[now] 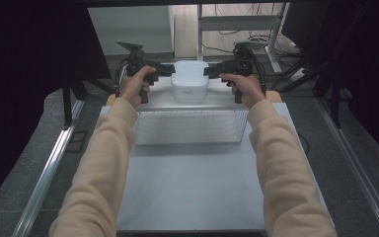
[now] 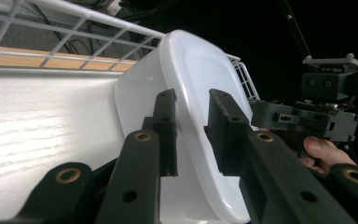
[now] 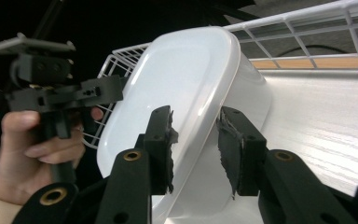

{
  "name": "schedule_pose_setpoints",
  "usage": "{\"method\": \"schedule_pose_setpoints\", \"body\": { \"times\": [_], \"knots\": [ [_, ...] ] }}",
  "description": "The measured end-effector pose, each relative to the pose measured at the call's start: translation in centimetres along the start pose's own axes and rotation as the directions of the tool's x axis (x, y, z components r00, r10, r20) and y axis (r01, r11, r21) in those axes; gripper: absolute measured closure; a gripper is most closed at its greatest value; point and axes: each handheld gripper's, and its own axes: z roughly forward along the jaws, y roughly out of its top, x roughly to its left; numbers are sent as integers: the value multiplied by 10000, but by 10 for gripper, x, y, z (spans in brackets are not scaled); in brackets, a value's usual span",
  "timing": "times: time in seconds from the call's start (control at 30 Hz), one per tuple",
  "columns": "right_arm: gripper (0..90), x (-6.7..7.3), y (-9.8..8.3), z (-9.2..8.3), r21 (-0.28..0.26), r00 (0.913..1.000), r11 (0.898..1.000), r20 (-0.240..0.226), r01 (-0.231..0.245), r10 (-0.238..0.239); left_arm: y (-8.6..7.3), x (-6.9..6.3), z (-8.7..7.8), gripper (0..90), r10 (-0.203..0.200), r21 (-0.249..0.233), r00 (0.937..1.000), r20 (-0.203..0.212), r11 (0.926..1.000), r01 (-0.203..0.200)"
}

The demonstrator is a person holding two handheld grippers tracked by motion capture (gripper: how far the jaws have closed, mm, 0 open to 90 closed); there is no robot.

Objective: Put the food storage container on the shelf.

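The white tub (image 1: 189, 80) seems set down beyond the wire basket (image 1: 191, 126), both grippers' fingers (image 2: 167, 122) released astride its rim.

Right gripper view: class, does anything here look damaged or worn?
Yes. The right gripper's pads look torn and ragged along their inner edges, where the white container's rim sits between them. The container itself looks intact.

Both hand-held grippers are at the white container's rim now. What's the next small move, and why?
Probably draw both straight back off the rim. The white container rests on the table, and the left hand-held gripper and right hand-held gripper stand open around its rim.
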Motion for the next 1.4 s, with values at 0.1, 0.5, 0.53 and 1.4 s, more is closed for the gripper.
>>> {"method": "schedule_pose_setpoints", "body": {
  "times": [0.1,0.5,0.53,1.4],
  "knots": [
    [646,-2,0,0,-42,9999,10000,-96,-67,67,0,-1,0,734,82,20,9999,-66,10000,-82],
    [242,31,-14,-21,-1108,9860,9803,524,1633,-1584,-30,-41,-35,271,2741,-785,9468,-1688,9538,-2901],
    [242,34,-19,-27,-1227,9792,9721,608,2000,-1938,-37,-44,-42,267,3022,-713,9367,-1768,9453,-3184],
    [214,-20,-217,-107,-609,8177,8343,2494,5479,-5188,-240,-12,-82,257,5066,503,8210,-2633,8571,-5127]
  ]
}}
